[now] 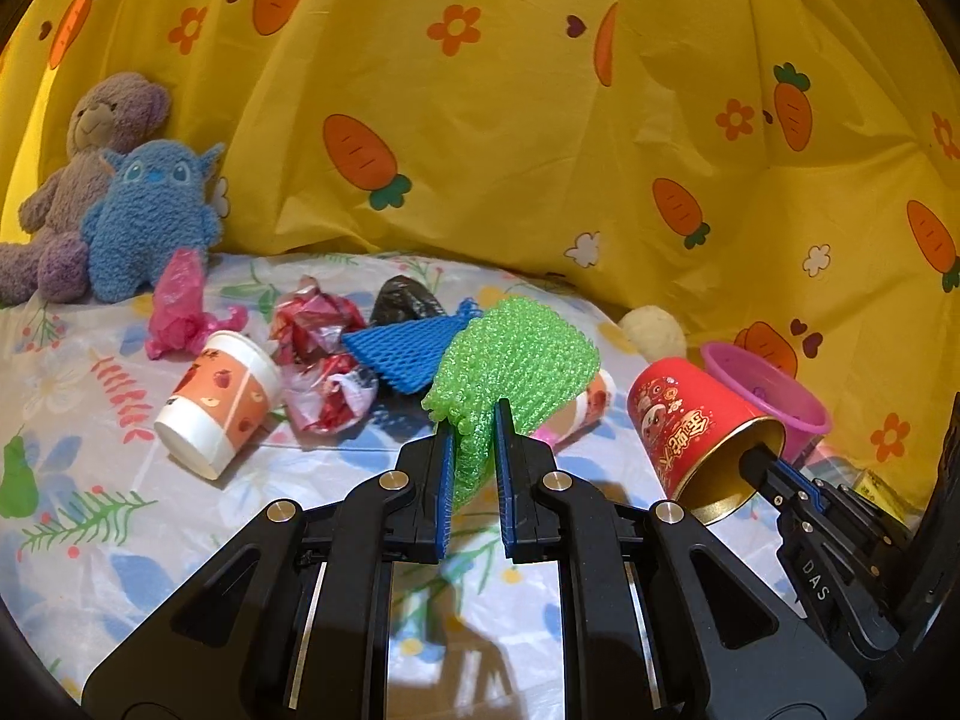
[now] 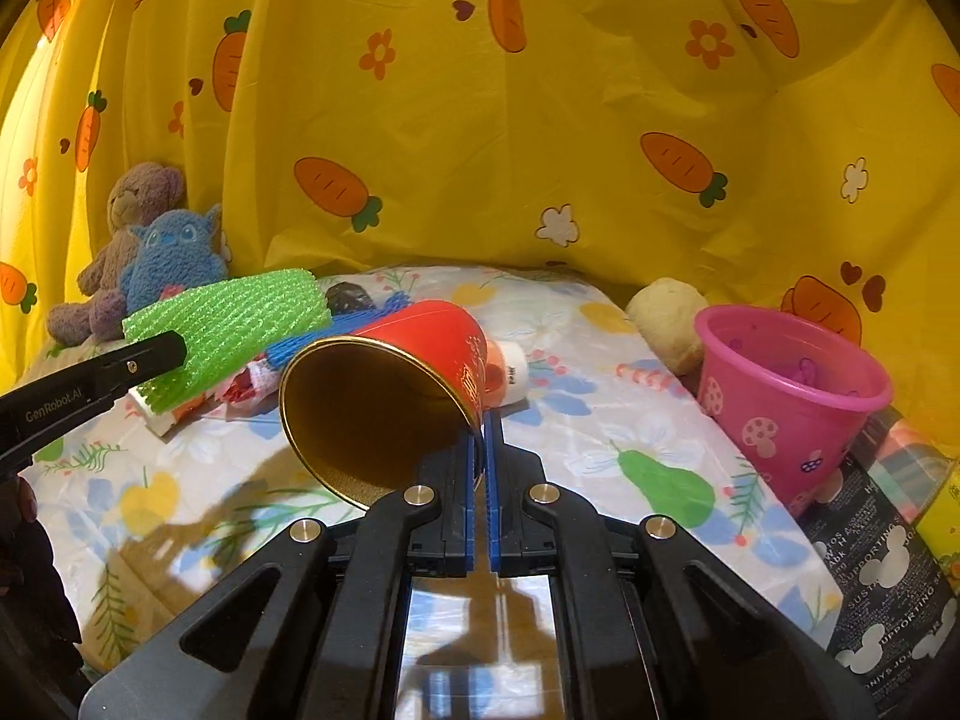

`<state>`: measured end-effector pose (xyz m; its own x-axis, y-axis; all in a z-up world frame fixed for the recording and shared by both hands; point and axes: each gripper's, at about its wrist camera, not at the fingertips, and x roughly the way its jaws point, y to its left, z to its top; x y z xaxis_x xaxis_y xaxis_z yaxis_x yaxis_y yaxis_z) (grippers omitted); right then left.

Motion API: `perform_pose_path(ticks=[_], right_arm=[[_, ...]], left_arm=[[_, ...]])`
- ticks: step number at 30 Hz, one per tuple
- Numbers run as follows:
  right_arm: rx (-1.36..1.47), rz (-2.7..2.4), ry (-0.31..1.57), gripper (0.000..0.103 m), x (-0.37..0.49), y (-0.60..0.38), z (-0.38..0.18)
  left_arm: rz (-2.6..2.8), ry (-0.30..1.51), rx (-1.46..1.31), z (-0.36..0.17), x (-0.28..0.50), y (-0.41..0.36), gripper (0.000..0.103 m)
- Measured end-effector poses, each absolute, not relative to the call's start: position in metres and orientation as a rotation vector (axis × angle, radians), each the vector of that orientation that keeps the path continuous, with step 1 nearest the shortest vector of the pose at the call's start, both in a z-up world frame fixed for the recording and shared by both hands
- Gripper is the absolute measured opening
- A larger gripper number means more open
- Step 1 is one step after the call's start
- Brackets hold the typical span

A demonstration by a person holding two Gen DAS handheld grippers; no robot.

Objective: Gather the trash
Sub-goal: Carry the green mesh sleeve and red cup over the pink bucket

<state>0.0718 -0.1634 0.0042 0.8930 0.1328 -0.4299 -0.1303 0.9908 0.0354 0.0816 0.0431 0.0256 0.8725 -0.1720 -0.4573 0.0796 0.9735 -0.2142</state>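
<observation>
both grippers sit closest to the cameras, each already loaded. left gripper [image 1: 471,420] has its pads squeezed nearly together on a green foam net [image 1: 516,354], which sticks up and forward from the jaws, clear of the bed. right gripper [image 2: 480,432] is clamped tight on the rim of a red paper cup [image 2: 420,372], tipped on its side with the gold inside facing the camera.

so 2 pieces of trash are picked up but not yet dropped anywhere. pink bucket [image 2: 786,390], at the right edge of the bed [image 2: 600,420], looks like the likely bin; that is a guess.

left lying on the bed: a white and orange cup [image 1: 219,402], crumpled red and white wrapper [image 1: 324,360], blue foam net [image 1: 402,354], pink plastic bag [image 1: 180,306], black bag [image 1: 402,297], and a small cup [image 2: 510,381] behind the red one. most of the job remains.
</observation>
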Motion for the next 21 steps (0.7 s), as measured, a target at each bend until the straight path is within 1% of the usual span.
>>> perform_pose_path(ticks=[11,16,21], right_arm=[[0.085,-0.107,0.382,0.004,0.089,-0.268,0.026],[0.121,-0.218,0.374,0.004,0.109,-0.311,0.029],[0.157,-0.288,0.377,0.004,0.123,-0.347,0.029]], left_arm=[[-0.368,0.46,-0.112,0.063,0.126,-0.075,0.011],[-0.45,0.458,-0.072,0.069,0.154,-0.135,0.011],[-0.505,0.474,-0.059,0.064,0.184,-0.177,0.011]])
